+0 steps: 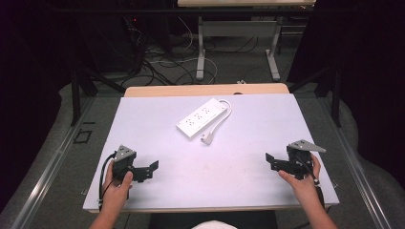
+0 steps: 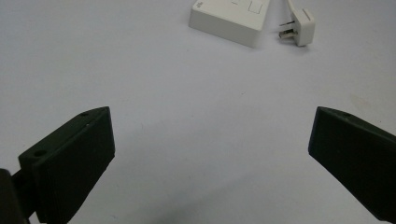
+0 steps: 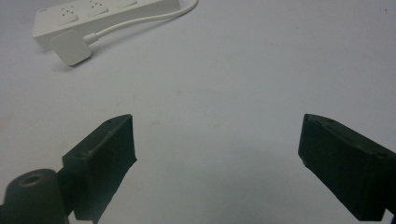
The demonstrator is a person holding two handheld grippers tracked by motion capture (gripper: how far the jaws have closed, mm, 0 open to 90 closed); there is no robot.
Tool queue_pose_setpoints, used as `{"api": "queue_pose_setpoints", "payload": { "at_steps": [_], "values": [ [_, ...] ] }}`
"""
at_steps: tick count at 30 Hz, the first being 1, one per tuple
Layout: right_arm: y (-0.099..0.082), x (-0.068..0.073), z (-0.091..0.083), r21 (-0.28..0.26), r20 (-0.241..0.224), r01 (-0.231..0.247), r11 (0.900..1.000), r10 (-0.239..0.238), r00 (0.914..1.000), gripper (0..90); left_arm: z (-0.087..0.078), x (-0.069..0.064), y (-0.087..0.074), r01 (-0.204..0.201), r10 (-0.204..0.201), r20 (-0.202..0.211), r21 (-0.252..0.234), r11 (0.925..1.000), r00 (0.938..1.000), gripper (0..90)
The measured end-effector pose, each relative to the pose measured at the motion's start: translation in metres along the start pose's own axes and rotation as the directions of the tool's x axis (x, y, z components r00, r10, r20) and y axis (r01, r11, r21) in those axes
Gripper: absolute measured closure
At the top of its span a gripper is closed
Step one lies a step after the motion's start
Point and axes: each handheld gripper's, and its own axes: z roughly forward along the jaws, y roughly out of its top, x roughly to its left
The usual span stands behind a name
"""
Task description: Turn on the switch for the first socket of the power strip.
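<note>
With both the left gripper (image 1: pixel 154 166) and right gripper (image 1: pixel 269 160) spread apart and empty near the desk's (image 1: pixel 157 138) front edge, the power strip (image 1: pixel 201 117) lies mid-desk beyond them, its plug (image 1: pixel 207 138) just beside it, so one gripper should probably pin the strip while the other takes the plug squarely across its flat sides.

Bare table (image 1: pixel 248 157) lies between tools and power strip (image 1: pixel 200 119).

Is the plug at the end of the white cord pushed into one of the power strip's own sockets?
No. The white plug lies loose on the table beside the white plastic power strip.
</note>
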Motion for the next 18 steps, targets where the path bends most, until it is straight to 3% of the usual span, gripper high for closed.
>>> {"api": "queue_pose_setpoints", "payload": {
  "at_steps": [11,18],
  "values": [
    [0.025,0.004,0.006,0.006,-0.013,0.073,0.9973,-0.073,0.9972,15.8,-0.001,-0.001,0.0,0.006,-0.006,-0.004,0.0,1.0,1.0,0.2],
    [0.04,0.005,0.012,0.0,-0.042,0.067,0.9978,-0.067,0.9969,18.1,0.0,-0.002,0.0,0.002,-0.002,-0.004,0.006,1.0,1.0,0.2]
  ]
}}
